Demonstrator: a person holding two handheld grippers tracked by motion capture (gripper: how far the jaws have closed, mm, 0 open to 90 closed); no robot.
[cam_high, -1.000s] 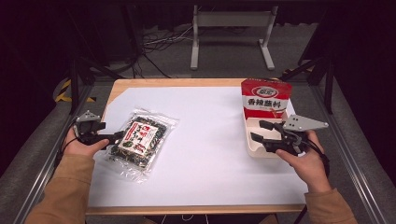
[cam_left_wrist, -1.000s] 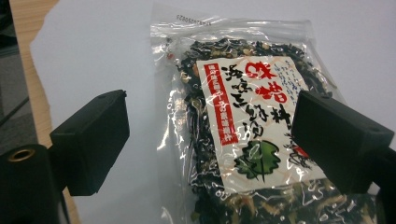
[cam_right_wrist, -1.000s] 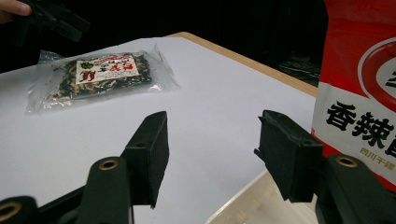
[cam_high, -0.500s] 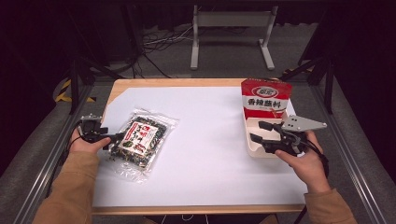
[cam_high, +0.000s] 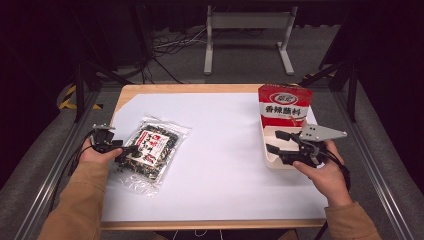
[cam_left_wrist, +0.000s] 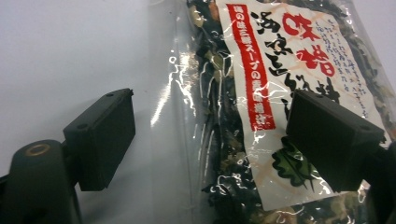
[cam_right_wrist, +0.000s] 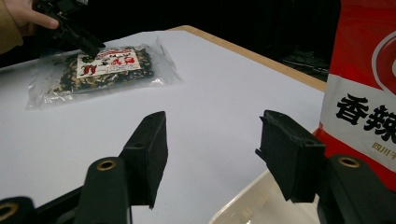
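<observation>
Jaws of the left gripper (cam_left_wrist: 210, 140) stood apart over the near edge of the clear snack packet (cam_high: 152, 150) — one pad above bare film at the packet's margin, the other above its printed white label, neither seen pressing. The packet lay flat on the white sheet (cam_high: 220, 150) directly beneath those jaws. Well away across the sheet, the right gripper (cam_high: 274, 141) was also open, nothing between its jaws — it hovered over the rim of a cream tray (cam_high: 272, 159), with the red seasoning bag (cam_high: 284, 105) standing in the tray just beyond its tips.
</observation>
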